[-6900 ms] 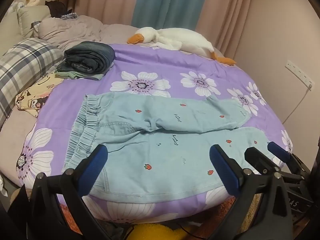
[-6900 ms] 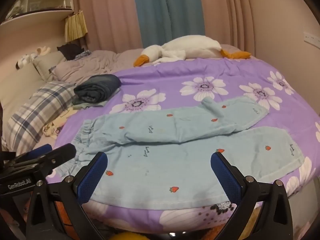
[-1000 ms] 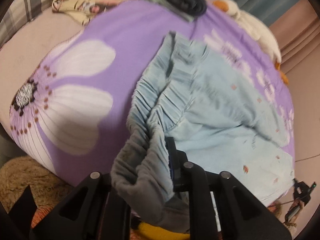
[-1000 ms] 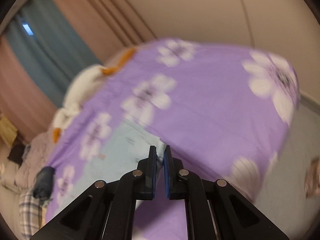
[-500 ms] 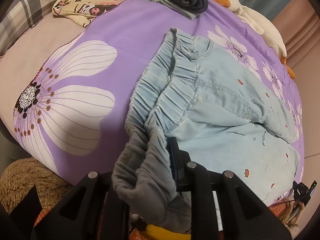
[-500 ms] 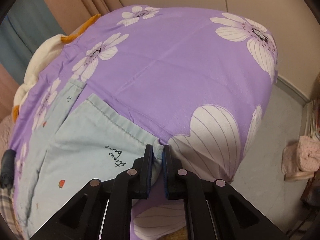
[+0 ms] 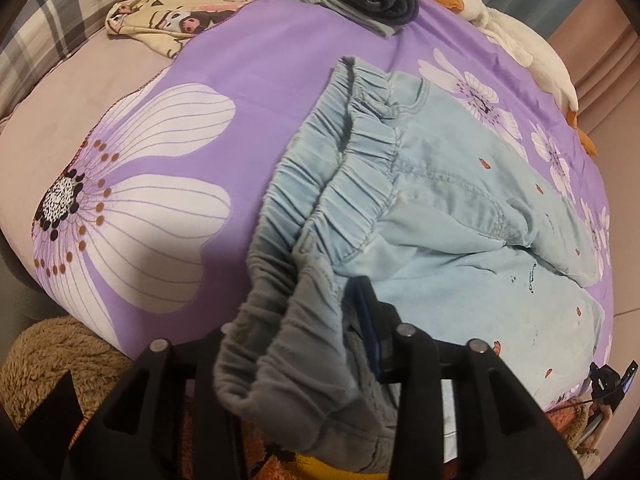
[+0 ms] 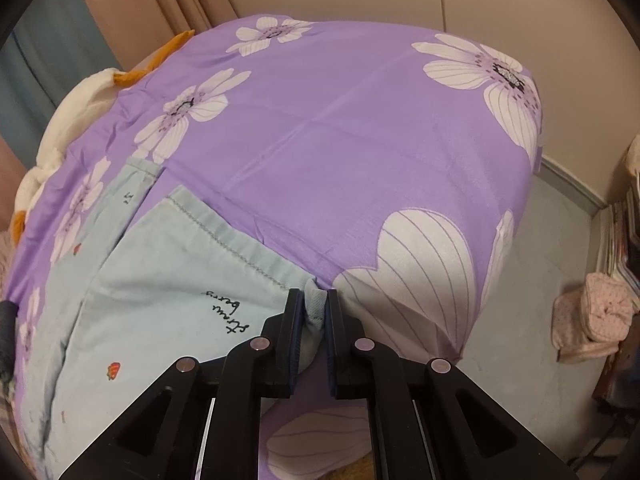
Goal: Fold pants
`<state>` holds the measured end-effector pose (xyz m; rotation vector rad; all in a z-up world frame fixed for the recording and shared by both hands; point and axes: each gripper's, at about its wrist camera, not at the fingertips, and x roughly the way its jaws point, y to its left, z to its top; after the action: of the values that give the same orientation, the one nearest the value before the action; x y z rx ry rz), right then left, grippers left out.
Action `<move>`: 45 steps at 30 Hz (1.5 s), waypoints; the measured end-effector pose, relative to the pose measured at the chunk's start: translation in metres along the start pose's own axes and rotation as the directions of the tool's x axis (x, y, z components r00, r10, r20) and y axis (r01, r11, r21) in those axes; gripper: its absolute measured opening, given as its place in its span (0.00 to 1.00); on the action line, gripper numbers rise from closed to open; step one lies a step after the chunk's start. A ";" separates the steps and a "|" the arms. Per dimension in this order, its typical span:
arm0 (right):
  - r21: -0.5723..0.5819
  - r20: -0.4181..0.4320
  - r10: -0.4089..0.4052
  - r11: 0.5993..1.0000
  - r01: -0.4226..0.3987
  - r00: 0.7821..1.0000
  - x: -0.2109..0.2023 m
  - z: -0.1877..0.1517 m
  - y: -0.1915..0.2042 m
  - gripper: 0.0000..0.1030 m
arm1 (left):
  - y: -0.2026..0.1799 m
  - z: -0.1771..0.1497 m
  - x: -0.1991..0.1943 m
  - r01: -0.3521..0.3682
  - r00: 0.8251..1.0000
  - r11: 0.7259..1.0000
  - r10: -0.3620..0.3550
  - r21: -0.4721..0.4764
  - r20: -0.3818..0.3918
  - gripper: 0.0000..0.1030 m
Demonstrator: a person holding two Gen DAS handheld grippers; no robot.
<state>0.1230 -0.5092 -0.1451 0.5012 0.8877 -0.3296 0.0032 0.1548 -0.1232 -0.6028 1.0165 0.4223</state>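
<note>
Your right tongs (image 8: 314, 312) pinch the pants (image 7: 460, 216) leg hem to anchor it on the bed (image 8: 360, 128), while your left tongs (image 7: 304, 340), jaws just opening, loosen around the bunched waistband (image 7: 280, 320) between them

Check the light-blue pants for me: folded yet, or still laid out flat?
Still spread: the pants lie full-length on the purple cover, legs side by side. The right gripper pinches a hem corner.
</note>
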 end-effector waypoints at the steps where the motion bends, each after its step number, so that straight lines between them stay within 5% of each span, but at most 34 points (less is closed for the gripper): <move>1: 0.002 0.001 0.002 1.000 -0.002 1.000 0.000 0.000 -0.001 0.05 | -0.002 0.000 0.000 -0.004 1.000 1.000 0.004 0.005 -0.003 0.43; 8: -0.043 0.001 -0.010 0.999 0.010 1.000 -0.002 0.001 0.003 0.09 | -0.011 0.008 -0.046 -0.036 0.989 0.999 0.034 0.016 0.142 0.79; 10: -0.054 -0.003 -0.033 0.998 0.033 0.999 -0.005 0.002 0.006 0.21 | -0.013 0.016 -0.062 -0.008 0.982 1.000 0.009 -0.004 0.187 0.82; 12: -0.046 -0.002 -0.032 0.998 0.032 0.999 -0.013 0.003 0.010 0.65 | -0.022 0.023 -0.080 0.009 0.969 1.000 -0.010 0.003 0.246 0.89; 13: -0.042 0.016 -0.014 0.999 0.015 1.000 -0.020 0.004 0.013 0.71 | -0.028 0.024 -0.085 0.013 0.964 1.000 -0.015 0.010 0.265 0.91; 17: -0.123 0.088 0.063 0.991 -0.052 0.994 -0.059 0.013 0.048 0.73 | -0.057 0.034 -0.101 0.093 0.944 0.993 -0.111 0.071 0.312 0.95; 22: -0.308 0.141 0.235 0.934 -0.183 0.962 -0.109 0.027 0.117 0.75 | -0.088 0.054 -0.088 0.123 0.951 0.986 -0.150 0.112 0.269 0.96; 27: -0.401 0.003 0.452 0.818 -0.413 0.892 -0.129 0.040 0.200 0.75 | -0.107 0.075 -0.062 0.132 0.969 0.989 -0.143 0.065 0.202 0.95; 30: -0.434 -0.098 0.509 0.752 -0.497 0.855 -0.125 0.038 0.257 0.75 | -0.119 0.080 -0.045 0.119 0.977 0.992 -0.126 0.049 0.172 0.95; 37: -0.370 -0.346 0.396 0.776 -0.511 0.851 -0.027 0.012 0.359 0.75 | -0.129 0.084 -0.011 0.047 0.993 0.998 -0.052 0.050 0.106 0.95; 41: -0.371 -0.351 0.213 0.862 -0.345 0.912 0.035 -0.002 0.389 0.75 | -0.127 0.083 0.000 0.013 0.998 0.999 -0.016 0.044 0.067 0.95; 45: -0.408 -0.296 0.034 0.899 -0.158 0.955 0.084 -0.003 0.398 0.75 | -0.122 0.083 0.002 -0.010 0.998 1.000 0.008 0.024 0.065 0.95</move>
<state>0.3589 -0.1800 -0.1034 0.1810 1.1725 0.0383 0.1308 0.1158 -0.0600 -0.5598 0.9613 0.4344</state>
